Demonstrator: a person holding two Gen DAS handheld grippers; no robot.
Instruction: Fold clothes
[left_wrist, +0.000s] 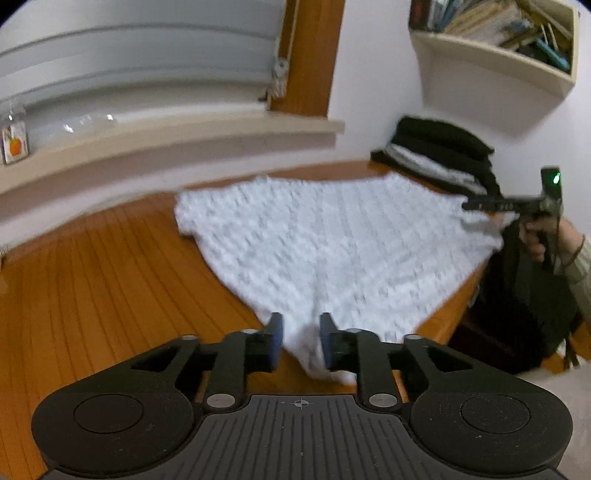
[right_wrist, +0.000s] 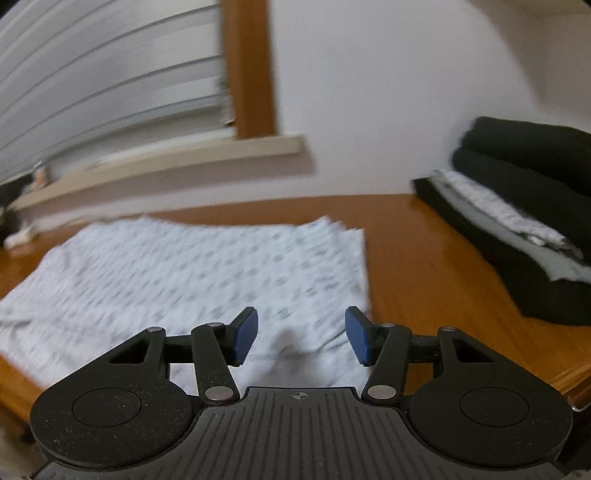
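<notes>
home room, wall bookshelf (left_wrist: 495, 40), windowsill (left_wrist: 166, 140), folded clothes (right_wrist: 517, 218)

A wooden tabletop (left_wrist: 110, 266) runs under a pale window sill (left_wrist: 177, 144), where a small jar (left_wrist: 14, 142) stands (its label blurred). A wall shelf (left_wrist: 498, 55) holds books, and a dark backpack (left_wrist: 528, 295) sits beside the tabletop's edge.

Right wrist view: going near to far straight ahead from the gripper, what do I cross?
right gripper, open → white patterned garment → bare wooden table → white wall
</notes>
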